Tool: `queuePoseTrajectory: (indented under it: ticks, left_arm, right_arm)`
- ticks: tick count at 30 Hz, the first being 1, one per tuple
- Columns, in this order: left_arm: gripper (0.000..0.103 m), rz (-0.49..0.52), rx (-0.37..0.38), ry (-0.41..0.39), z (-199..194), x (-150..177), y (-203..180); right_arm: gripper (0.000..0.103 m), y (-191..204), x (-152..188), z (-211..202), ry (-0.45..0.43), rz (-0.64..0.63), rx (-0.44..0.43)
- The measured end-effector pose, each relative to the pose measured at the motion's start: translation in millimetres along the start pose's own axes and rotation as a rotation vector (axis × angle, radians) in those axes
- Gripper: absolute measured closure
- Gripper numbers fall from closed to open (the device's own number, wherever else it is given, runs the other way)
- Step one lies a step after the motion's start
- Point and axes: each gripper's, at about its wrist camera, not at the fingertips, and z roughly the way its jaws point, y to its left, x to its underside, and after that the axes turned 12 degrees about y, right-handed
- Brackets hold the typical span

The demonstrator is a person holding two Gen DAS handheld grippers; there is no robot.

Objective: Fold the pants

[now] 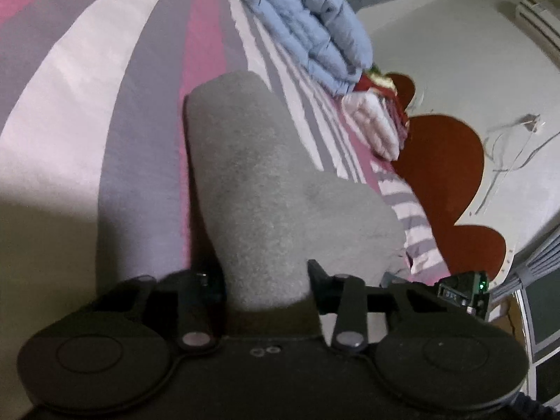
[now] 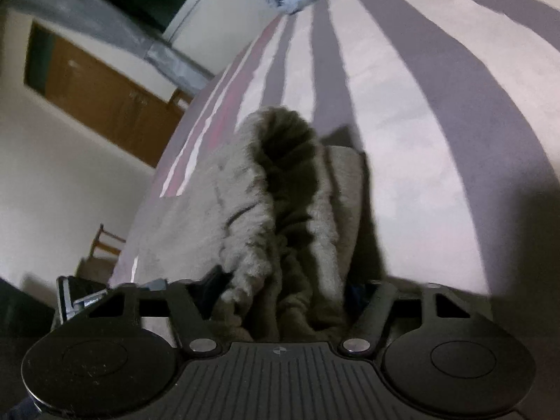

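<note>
The grey fleece pants (image 1: 259,182) lie on a bed with a pink, grey and white striped cover (image 1: 105,87). In the left wrist view a smooth folded part of the pants runs away from my left gripper (image 1: 266,280), whose jaws are closed on the near end of the cloth. In the right wrist view the bunched, ribbed edge of the pants (image 2: 280,217) rises between the jaws of my right gripper (image 2: 283,301), which is shut on it. The fingertips of both grippers are hidden by the cloth.
A folded light-blue quilt (image 1: 308,28) and a pink folded item (image 1: 371,122) lie at the far edge of the bed by a red headboard (image 1: 444,161). A wooden cabinet (image 2: 105,98), a chair (image 2: 105,245) and white walls stand beyond the bed.
</note>
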Motion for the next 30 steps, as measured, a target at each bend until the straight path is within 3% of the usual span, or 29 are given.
queuePoseTrajectory:
  ticks: [3,6,12,15,16,17,18,19,20,21,24,27,30]
  left_arm:
    - [0.085,-0.029,0.058,-0.054,-11,3,2]
    - [0.085,0.003,0.089,-0.087,-21,-9,-9]
    - [0.086,0.087,0.047,-0.153,-36,-80,-31]
    - [0.082,0.096,-0.003,-0.148,-32,-118,-25]
    - [0.074,0.095,-0.045,-0.129,-25,-129,-19]
    - [0.041,0.095,-0.149,-0.114,-15,-137,-13]
    - [0.006,0.091,-0.328,-0.104,-4,-140,-9]
    - [0.007,0.117,-0.494,-0.076,9,-140,-8]
    - [0.006,0.193,-0.557,-0.051,18,-135,-7]
    - [0.006,0.231,-0.572,-0.072,21,-129,-8]
    - [0.005,0.206,-0.560,-0.119,14,-119,-8]
    - [0.006,0.250,-0.631,-0.196,-1,-96,-17]
    - [0.006,0.259,-0.654,-0.260,-24,-67,-28]
  right_arm:
    - [0.055,7,-4,-12,-0.022,-0.033,-0.034]
    - [0.056,19,-18,-24,-0.048,-0.083,-0.063]
    - [0.056,42,-78,-20,-0.107,-0.140,-0.084]
    - [0.056,40,-112,-2,-0.115,-0.137,-0.073]
    - [0.054,35,-121,7,-0.114,-0.128,-0.058]
    - [0.049,28,-128,19,-0.105,-0.116,-0.019]
    - [0.031,18,-134,34,-0.081,-0.092,0.081]
    - [0.023,16,-138,53,-0.053,-0.068,0.199]
    - [0.022,9,-137,64,-0.032,-0.083,0.257]
    - [0.019,6,-135,63,-0.054,-0.098,0.232]
    - [0.018,5,-127,58,-0.076,-0.094,0.222]
    - [0.000,9,-110,34,-0.139,-0.097,0.222]
    - [0.000,11,-81,2,-0.208,-0.129,0.258]
